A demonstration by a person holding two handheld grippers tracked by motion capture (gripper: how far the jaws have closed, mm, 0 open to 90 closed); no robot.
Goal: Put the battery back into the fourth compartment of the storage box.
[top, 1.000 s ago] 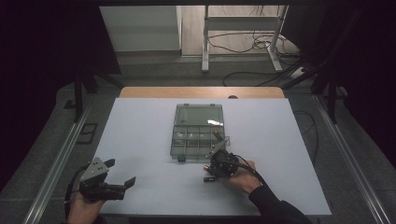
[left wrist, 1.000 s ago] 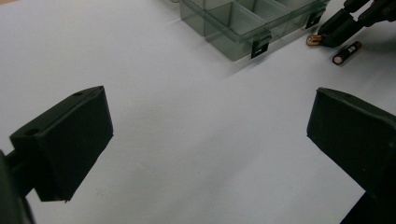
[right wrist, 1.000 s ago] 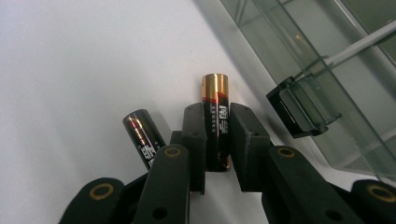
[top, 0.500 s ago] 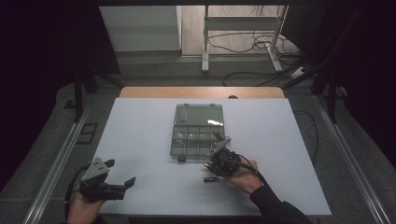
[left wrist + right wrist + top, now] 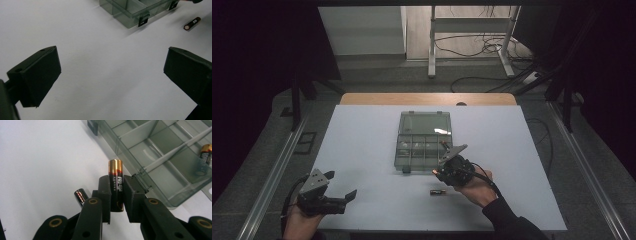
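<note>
A clear plastic compartment box (image 5: 422,147) lies open at the table's middle, with its lid folded back. My right gripper (image 5: 438,172) hovers at the box's near right corner, shut on a black and gold battery (image 5: 115,185) that stands upright between its pads. In the right gripper view another battery (image 5: 206,154) lies in a compartment. A third battery (image 5: 438,192) lies loose on the table in front of the box, and also shows in the left gripper view (image 5: 192,23). My left gripper (image 5: 342,184) rests open near the front left edge, with nothing between its jaws (image 5: 112,65).
The white table top (image 5: 362,150) has free room to the left and right of the box. A wooden strip (image 5: 427,99) borders its far edge. Cables and a metal stand leg (image 5: 431,45) lie on the floor beyond.
My right gripper has lifted a little with the battery and edged towards the box. The left gripper and the loose battery have stayed put.
</note>
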